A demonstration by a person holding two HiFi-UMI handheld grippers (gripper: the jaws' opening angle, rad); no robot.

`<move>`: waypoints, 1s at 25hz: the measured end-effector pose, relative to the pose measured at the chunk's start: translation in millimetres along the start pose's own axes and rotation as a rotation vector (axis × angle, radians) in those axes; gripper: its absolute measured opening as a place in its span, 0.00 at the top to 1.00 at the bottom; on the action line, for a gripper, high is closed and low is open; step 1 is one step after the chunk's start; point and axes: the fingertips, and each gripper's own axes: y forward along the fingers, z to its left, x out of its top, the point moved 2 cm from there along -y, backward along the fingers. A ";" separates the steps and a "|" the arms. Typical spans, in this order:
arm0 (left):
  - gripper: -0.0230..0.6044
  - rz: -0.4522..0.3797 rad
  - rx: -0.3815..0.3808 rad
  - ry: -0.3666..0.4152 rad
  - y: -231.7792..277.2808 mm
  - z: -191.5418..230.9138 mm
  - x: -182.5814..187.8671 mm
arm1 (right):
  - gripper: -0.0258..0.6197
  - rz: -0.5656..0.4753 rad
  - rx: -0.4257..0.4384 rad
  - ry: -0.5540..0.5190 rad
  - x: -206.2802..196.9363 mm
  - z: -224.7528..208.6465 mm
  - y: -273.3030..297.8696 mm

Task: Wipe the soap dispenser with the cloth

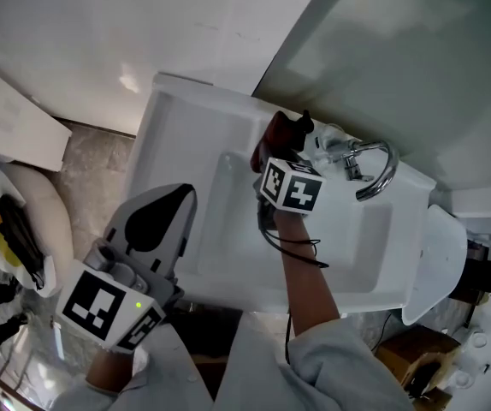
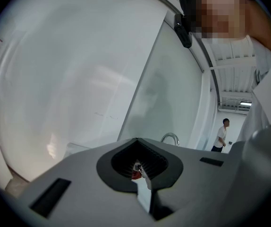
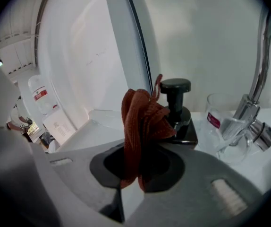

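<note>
The right claw (image 3: 134,176) is clamped on a bunched rust-red knitted cloth (image 3: 142,122), which stands up out of its jaws. The cloth's upper folds lie against or just short of the black pump-top soap dispenser (image 3: 178,109) directly ahead; contact cannot be confirmed. The dispenser stands upright on the back ledge of the white moulded sink (image 1: 196,165), just beyond the claw's tip.

The wipe appears to be starting. To do it well, the folds should be pressed flat to the bottle's body and drawn around it. Pressure should stay light and low, since a push high on the pump head could tip the bottle.

Just right of the claw, beside the dispenser, stands a clear drinking glass with a red label (image 3: 224,126). Past it rises the curved chrome tap (image 3: 259,74). Both crowd the dispenser's right flank, so a wide sweep that way risks knocking the glass; the side to the claw's left is open. Behind everything stands a plain pale wall panel.

The left claw (image 2: 143,176) is held well back at the sink's front-left edge. Its jaws are drawn together on nothing, too far off to steady the bottle.
</note>
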 end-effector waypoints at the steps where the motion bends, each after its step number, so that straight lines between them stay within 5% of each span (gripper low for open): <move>1: 0.96 0.001 0.001 0.001 -0.1 0.4 -0.2 | 0.87 0.012 -0.002 -0.001 -4.8 -0.5 1.5; 17: 0.96 0.011 -0.035 0.000 10.8 -11.8 -4.8 | 0.87 0.128 -0.082 0.092 -78.9 -45.5 -25.1; 25: 0.96 0.008 -0.055 0.010 17.6 -18.3 -1.0 | 0.87 -0.007 -0.109 -0.079 -38.2 -39.1 -77.2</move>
